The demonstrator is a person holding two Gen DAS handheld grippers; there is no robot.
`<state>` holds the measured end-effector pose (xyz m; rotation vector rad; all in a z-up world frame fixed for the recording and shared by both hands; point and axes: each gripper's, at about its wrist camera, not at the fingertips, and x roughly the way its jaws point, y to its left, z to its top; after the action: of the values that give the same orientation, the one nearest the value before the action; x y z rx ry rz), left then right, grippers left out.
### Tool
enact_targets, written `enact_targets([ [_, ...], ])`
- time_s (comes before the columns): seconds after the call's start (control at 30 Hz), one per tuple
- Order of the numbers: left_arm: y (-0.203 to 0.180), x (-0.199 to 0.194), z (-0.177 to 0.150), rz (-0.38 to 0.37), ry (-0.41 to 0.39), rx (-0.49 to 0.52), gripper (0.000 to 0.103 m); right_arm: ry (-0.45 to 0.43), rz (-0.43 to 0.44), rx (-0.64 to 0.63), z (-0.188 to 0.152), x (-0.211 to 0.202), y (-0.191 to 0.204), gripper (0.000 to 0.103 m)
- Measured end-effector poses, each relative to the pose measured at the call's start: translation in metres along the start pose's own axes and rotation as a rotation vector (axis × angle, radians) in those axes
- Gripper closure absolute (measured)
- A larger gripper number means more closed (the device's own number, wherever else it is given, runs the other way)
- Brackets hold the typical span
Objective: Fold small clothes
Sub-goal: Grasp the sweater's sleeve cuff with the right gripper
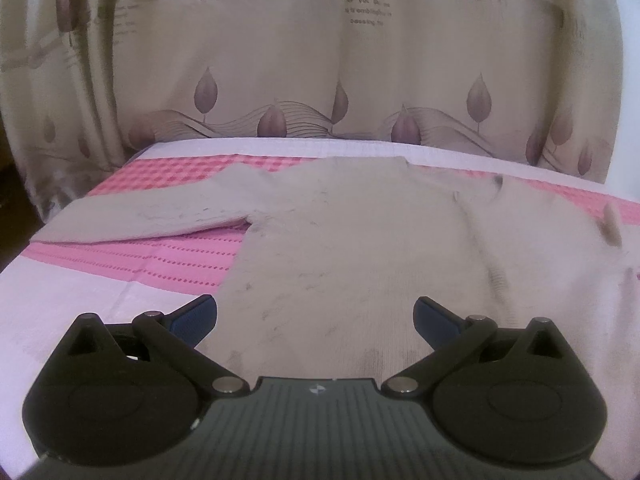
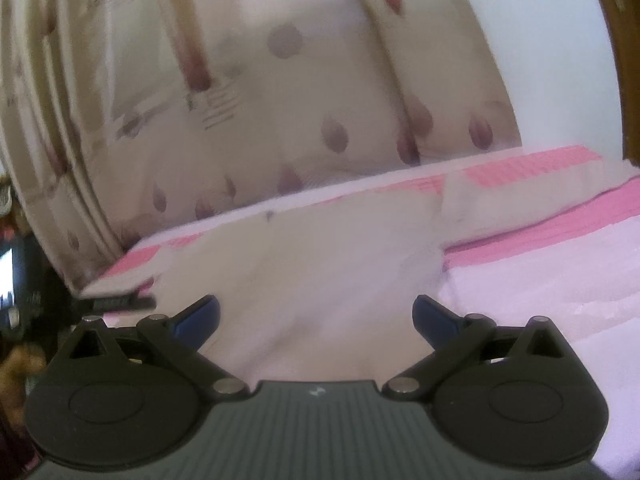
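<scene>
Left gripper point(image 1: 315, 316): jaws wide apart, nothing between, hovering over near hem of beige sweater point(image 1: 352, 248). Right gripper point(image 2: 316, 316): jaws also wide apart, empty, above same sweater point(image 2: 304, 256); right view blurred. Sweater lies flat on pink-and-white cloth point(image 1: 188, 256) covering the surface, one sleeve point(image 1: 152, 216) stretched out leftward, other sleeve point(image 2: 520, 196) out to right. Collar at far edge. Small brown object point(image 1: 611, 222) on sweater's right side, too blurred to identify. Behind: cream curtain point(image 1: 280, 60) with leaf print and lettering.
</scene>
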<state>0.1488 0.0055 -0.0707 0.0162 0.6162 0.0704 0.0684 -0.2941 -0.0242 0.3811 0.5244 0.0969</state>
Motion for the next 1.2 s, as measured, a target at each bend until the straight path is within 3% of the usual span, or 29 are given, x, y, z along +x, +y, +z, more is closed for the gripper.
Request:
enact_targets([
  [0.13,0.008,0.007,0.001,-0.017,-0.034,-0.019,0.0,-0.031,-0.002,0.184,0.034,0.012,-0.073,0.001],
  [0.23,0.016,0.015,0.003,-0.017,-0.056,-0.026,0.0,-0.062,-0.046,0.35,0.055,0.019,-0.141,0.007],
  [0.37,0.025,0.024,0.002,0.006,-0.091,-0.046,0.0,-0.072,-0.107,0.561,0.074,0.034,-0.226,0.046],
  [0.63,0.023,0.033,-0.007,-0.014,-0.064,-0.026,0.0,-0.148,-0.241,0.786,0.111,0.059,-0.351,0.046],
  [0.87,0.031,0.041,-0.01,-0.037,-0.014,-0.076,0.0,-0.134,-0.303,0.874,0.129,0.084,-0.419,0.046],
  [1.13,0.034,0.046,-0.009,-0.027,0.019,-0.1,0.0,-0.141,-0.266,0.904,0.137,0.108,-0.452,0.047],
  [1.2,0.033,0.046,-0.009,-0.024,0.022,-0.095,0.0,-0.13,-0.281,0.885,0.14,0.112,-0.451,0.057],
])
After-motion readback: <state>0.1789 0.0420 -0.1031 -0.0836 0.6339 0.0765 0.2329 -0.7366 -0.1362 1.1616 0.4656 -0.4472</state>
